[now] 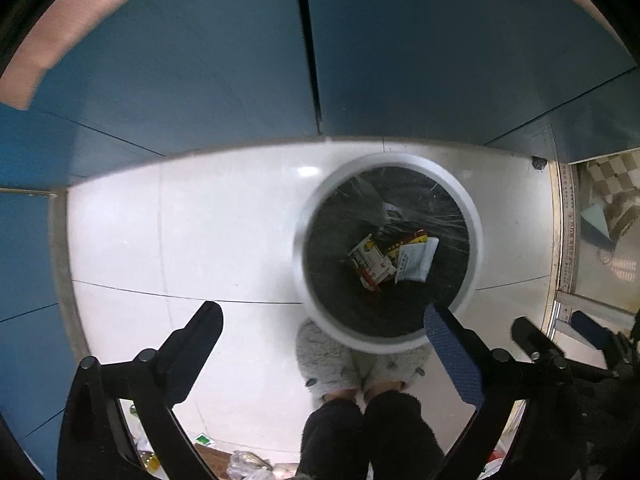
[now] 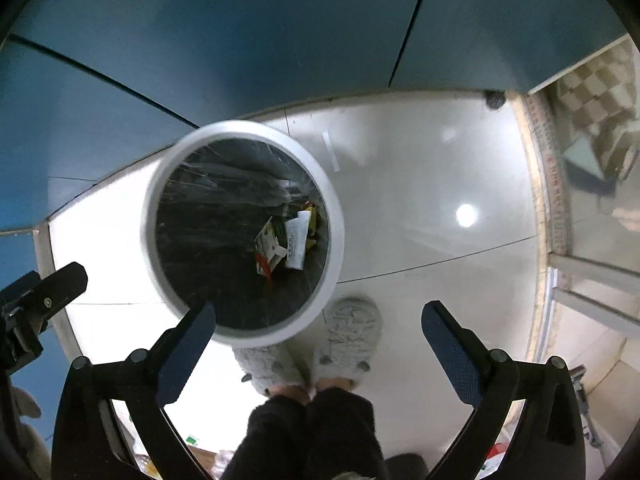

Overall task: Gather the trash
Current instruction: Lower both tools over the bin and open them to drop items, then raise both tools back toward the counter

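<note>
Both the left gripper (image 1: 324,328) and right gripper (image 2: 320,320) hung spread wide and empty above the person's slippers (image 2: 352,332). Beyond, the wrappers (image 1: 390,258) lay at the bottom of the lined bin (image 1: 476,216), probably light, crinkly and slippery, best pinched by an edge.

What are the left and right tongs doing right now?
Left tongs: open, holding nothing, above the trash bin.
Right tongs: open, holding nothing.

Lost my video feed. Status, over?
Left gripper open, empty. Right gripper open, empty. Wrappers lie in round white-rimmed black-lined bin. Nothing blocking.
</note>
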